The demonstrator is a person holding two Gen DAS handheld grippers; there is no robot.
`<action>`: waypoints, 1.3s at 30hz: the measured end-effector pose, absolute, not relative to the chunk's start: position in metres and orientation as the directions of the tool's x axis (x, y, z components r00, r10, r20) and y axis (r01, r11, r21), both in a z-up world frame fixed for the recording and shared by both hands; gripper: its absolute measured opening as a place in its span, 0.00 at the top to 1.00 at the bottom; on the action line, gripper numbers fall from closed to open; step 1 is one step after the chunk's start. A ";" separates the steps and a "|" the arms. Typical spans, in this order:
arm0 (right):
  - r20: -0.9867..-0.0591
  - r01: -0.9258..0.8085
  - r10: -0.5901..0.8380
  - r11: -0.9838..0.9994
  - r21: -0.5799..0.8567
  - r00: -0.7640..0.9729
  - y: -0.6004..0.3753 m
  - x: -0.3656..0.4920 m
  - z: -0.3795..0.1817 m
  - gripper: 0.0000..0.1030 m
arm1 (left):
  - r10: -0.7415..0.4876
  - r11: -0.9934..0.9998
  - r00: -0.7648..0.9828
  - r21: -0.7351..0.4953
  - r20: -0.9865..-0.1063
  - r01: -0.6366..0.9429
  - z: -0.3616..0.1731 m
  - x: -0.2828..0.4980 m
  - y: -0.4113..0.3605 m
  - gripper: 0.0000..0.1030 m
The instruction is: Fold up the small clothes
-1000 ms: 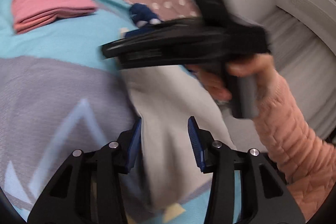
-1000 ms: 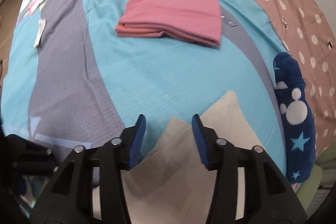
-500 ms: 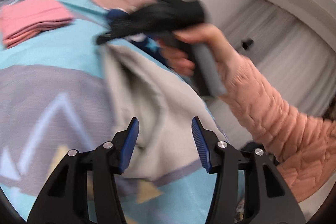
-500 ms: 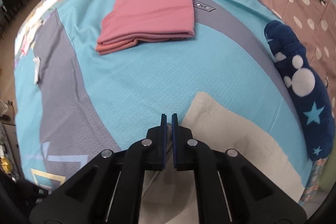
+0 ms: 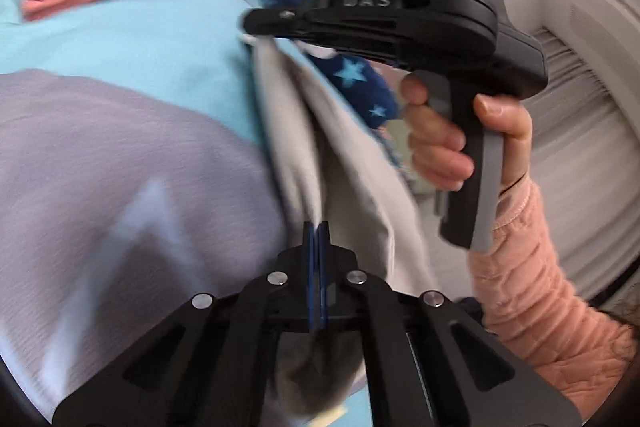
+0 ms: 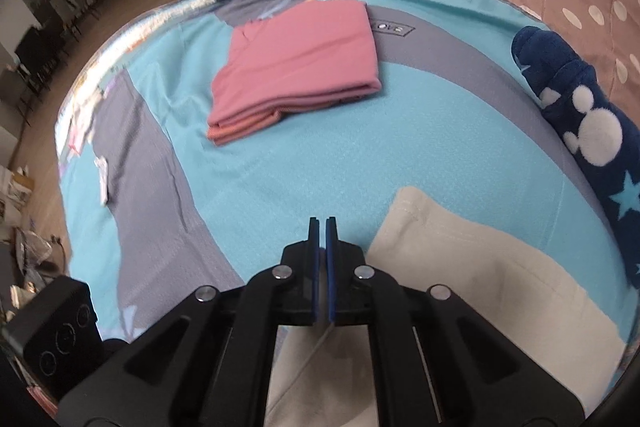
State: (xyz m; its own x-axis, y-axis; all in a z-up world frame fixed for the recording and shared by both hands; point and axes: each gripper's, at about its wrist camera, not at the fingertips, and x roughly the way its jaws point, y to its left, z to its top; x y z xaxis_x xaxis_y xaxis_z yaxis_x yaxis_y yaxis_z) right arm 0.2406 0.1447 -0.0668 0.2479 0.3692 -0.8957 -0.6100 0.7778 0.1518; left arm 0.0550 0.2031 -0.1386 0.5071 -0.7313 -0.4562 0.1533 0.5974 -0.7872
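- A second ago the left gripper stood wide open around the grey garment; now its jaws are pressed together on a fold of that cloth. The right gripper, also open then, has likewise clamped down.
- The right gripper pinches an upper edge of the garment, seen from the left wrist view; from its own camera the cloth runs in under the closed jaws, with only a thin slit between the pads.
- The garment hangs stretched between the two grips, lifted partly off the bedspread; its far corner lies on the bedspread, just beside the navy plush toy.
- A pink folded garment sits further up the bedspread, well apart from the grey one.
- The cloth looks soft, light and limp: it sags and creases between the grips, so it should drape wherever it is let down rather than hold a shape.
- I would judge hems and corners the best places to hold, since mid-panel pinches bunch the fabric and spoil a straight fold.
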 end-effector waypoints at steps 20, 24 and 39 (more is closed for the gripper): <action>-0.897 -0.612 0.348 0.782 0.119 0.271 0.070 0.155 -0.095 0.67 | -0.635 0.730 0.519 -0.664 -0.572 0.161 -0.132 -0.001 0.202 0.66; -0.834 -0.636 0.381 0.770 0.047 0.400 0.085 0.145 -0.095 0.59 | -0.600 0.755 0.542 -0.641 -0.589 0.139 -0.127 -0.016 0.210 0.66; -0.846 -0.605 0.303 0.796 -0.028 0.438 0.052 0.116 -0.084 0.63 | -0.594 0.736 0.580 -0.668 -0.558 0.111 -0.117 -0.033 0.225 0.65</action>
State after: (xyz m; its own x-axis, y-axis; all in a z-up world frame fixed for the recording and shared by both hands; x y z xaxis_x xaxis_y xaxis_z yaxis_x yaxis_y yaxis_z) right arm 0.1155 0.0524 -0.0841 0.4383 0.3026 -0.8464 -0.6045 0.7961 -0.0285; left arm -0.0334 0.2248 -0.1172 0.5803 -0.5936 -0.5575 0.1106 0.7357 -0.6682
